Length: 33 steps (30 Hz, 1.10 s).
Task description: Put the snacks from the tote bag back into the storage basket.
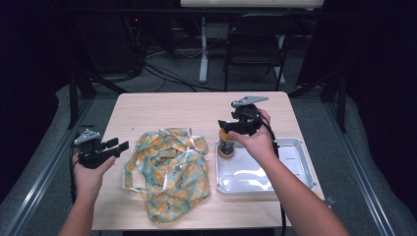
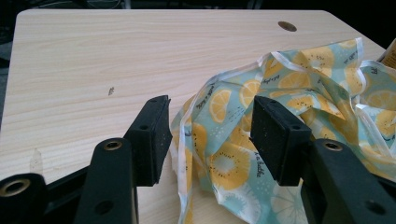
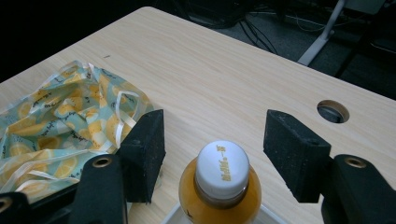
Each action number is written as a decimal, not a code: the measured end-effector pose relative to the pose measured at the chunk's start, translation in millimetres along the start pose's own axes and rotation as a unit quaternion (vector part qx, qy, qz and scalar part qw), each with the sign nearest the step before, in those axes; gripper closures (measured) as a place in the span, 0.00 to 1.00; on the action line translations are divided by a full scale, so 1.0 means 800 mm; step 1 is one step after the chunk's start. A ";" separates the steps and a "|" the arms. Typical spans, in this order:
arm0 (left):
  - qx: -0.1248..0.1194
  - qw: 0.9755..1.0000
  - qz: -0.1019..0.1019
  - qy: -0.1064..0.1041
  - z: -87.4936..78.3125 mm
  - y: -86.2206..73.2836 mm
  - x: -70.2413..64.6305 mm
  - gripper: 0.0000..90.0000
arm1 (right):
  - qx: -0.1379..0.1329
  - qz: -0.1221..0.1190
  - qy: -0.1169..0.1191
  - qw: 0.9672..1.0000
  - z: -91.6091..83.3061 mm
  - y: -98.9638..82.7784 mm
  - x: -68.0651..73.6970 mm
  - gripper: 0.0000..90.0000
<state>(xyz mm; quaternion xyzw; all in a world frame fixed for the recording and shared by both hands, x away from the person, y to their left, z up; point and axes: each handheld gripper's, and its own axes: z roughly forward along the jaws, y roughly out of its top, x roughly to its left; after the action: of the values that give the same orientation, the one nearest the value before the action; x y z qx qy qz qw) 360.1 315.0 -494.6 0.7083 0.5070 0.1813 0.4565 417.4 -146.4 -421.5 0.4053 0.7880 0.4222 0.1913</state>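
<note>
The right gripper [image 3: 212, 149] hangs with jaws spread wide, just above a small bottle [image 3: 219, 193] of orange liquid with a white cap, standing upright between and below them at the white tray's [image 1: 295, 147] corner.

Left gripper [image 2: 208, 140] jaws apart over the crumpled lemon-print bag [image 2: 289, 116] edge on the wooden table [image 2: 116, 51].

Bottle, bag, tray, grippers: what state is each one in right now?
Bottle: upright, capped, standing in the tray's corner.
Fruit-print bag: crumpled, lying flat on the table.
Tray: white, holding the bottle.
Left gripper: open, by the bag.
Right gripper: open, jaws astride the bottle cap.
</note>
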 end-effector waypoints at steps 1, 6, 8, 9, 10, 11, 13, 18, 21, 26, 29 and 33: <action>0.000 1.000 0.000 0.000 0.000 0.000 0.000 0.53 | 0.000 0.000 0.000 1.000 0.000 0.000 0.000 0.42; 0.000 1.000 0.000 0.000 0.000 0.000 0.000 0.53 | -0.001 -0.005 0.001 1.000 -0.010 0.004 0.006 0.42; 0.000 1.000 0.000 0.000 0.000 0.000 0.000 0.53 | 0.002 -0.011 0.003 1.000 -0.014 0.004 0.009 0.42; 0.000 1.000 0.000 0.000 0.000 0.000 0.000 0.53 | 0.002 -0.011 0.003 1.000 -0.014 0.004 0.009 0.42; 0.000 1.000 0.000 0.000 0.000 0.000 0.000 0.53 | 0.003 -0.012 0.004 1.000 -0.016 0.004 0.011 0.42; 0.000 1.000 0.000 0.001 0.000 0.000 -0.001 0.53 | 0.003 -0.016 0.005 1.000 -0.018 0.004 0.013 0.42; -0.001 1.000 0.000 0.000 0.000 0.000 -0.001 0.53 | 0.001 -0.020 0.009 1.000 -0.022 0.003 0.019 0.42; -0.001 1.000 0.000 0.001 -0.001 0.000 -0.001 0.53 | -0.002 -0.028 0.016 0.999 -0.031 0.001 0.026 0.42; -0.001 1.000 0.000 0.001 -0.001 0.000 0.000 0.53 | -0.001 -0.031 0.018 0.999 -0.035 0.000 0.029 0.42; -0.001 1.000 0.000 0.001 -0.001 0.000 -0.001 0.53 | -0.005 -0.037 0.024 0.999 -0.047 -0.005 0.036 0.42; -0.002 1.000 0.000 0.001 -0.001 0.000 -0.001 0.53 | -0.005 -0.040 0.027 0.999 -0.052 -0.008 0.038 0.42; -0.001 1.000 0.000 0.002 -0.002 0.000 -0.001 0.53 | -0.004 -0.043 0.030 0.999 -0.059 -0.015 0.041 0.42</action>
<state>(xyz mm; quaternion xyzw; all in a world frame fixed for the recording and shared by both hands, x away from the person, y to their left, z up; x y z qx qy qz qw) 358.7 315.3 -493.6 0.7076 0.5079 0.1825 0.4562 361.9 -148.0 -403.5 0.3579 0.8083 0.4285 0.1871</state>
